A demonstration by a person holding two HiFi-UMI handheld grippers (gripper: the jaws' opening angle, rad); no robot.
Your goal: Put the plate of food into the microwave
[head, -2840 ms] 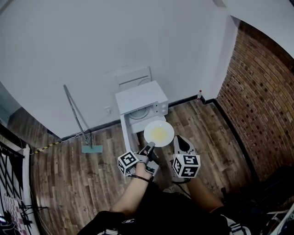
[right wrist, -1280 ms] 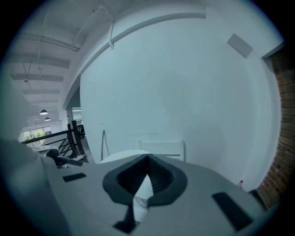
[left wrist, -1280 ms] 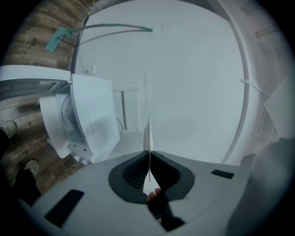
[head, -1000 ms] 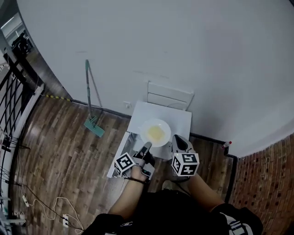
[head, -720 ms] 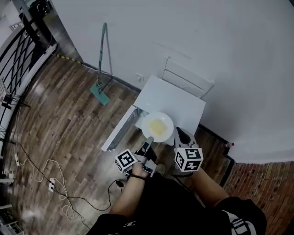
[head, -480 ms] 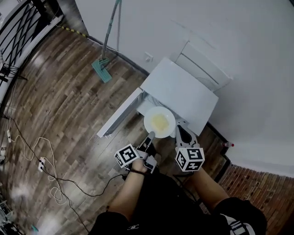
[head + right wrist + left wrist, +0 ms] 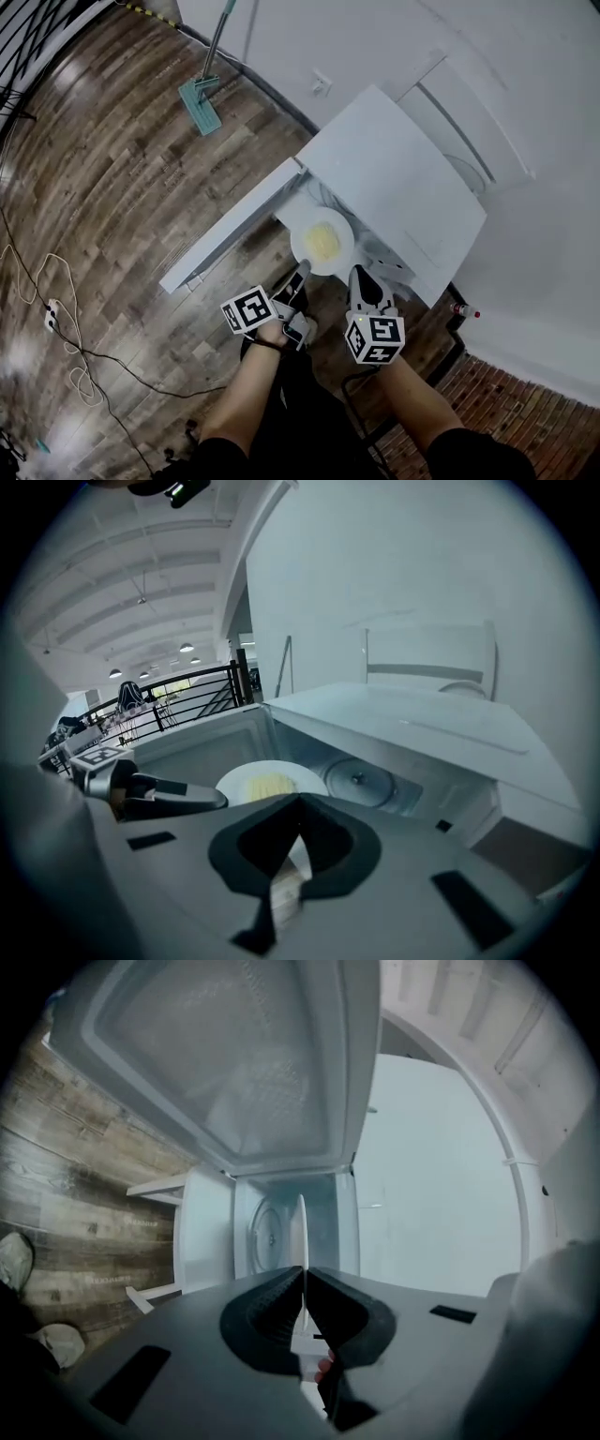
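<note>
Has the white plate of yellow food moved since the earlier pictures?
Yes: the white plate has come closer to the white microwave, now at its open front.

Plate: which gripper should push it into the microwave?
Left: the left gripper is shut on the plate rim, aimed at the open microwave; the right gripper holds nothing.

Left gripper view: your round white plate (image 7: 301, 1232) sits edge-on in the left tongs (image 7: 304, 1271), so the yellow food (image 7: 322, 242) on it is out of sight there. Head view: the white microwave (image 7: 394, 178) hides its own cavity under its top. The green-headed mop (image 7: 200, 101) has its handle cut off by the top edge. By the wall, a small red-capped item (image 7: 464, 310) is too small to identify.
</note>
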